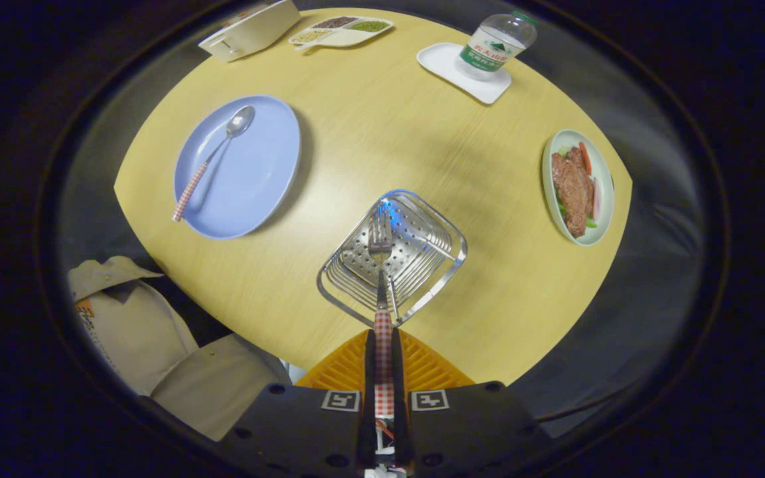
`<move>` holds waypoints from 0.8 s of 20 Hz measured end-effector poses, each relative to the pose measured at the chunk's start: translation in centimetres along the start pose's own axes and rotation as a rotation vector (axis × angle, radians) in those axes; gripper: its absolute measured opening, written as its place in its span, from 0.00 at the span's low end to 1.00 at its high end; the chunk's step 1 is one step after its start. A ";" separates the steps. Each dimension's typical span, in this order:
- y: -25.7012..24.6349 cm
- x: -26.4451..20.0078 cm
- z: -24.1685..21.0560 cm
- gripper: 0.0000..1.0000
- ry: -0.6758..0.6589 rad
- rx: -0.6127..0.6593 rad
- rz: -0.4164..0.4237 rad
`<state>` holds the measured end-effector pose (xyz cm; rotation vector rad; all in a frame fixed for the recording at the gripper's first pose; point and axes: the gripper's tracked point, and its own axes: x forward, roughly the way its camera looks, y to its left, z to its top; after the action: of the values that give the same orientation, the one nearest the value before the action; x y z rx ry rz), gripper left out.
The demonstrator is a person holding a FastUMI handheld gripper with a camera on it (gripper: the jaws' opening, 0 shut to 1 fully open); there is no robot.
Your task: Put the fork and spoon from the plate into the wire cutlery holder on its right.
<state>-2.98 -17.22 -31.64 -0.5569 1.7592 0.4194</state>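
My gripper [382, 345] is shut on the fork [380, 265], both fingers pressing its red-checked handle. The fork points straight ahead, tines hanging over the inside of the wire cutlery holder [449, 265], a square steel basket with a perforated bottom just ahead of the fingers. To the left of the holder lies the blue plate [269, 172]. The spoon [213, 156] rests on it, bowl at the far end and checked handle reaching over the plate's near rim.
A round wooden table [369, 113] carries a dish of meat and vegetables [578, 186] far right, a water bottle [495, 46] on a white tray [449, 66], a divided snack dish [342, 30] and a white box [250, 30]. A person's sleeve [150, 345] shows near left.
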 end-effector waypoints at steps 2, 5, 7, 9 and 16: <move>-0.2 0.2 -0.1 0.14 0.014 -0.005 -0.006; -0.1 0.2 -0.2 0.14 0.017 -0.014 -0.009; 0.0 0.1 -0.5 0.14 0.019 -0.024 -0.008; -0.1 0.0 -0.6 0.14 0.023 -0.028 -0.010; -0.6 0.3 -0.9 0.14 0.044 -0.025 -0.031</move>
<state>-3.45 -18.22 -31.71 -0.6148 1.7871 0.4101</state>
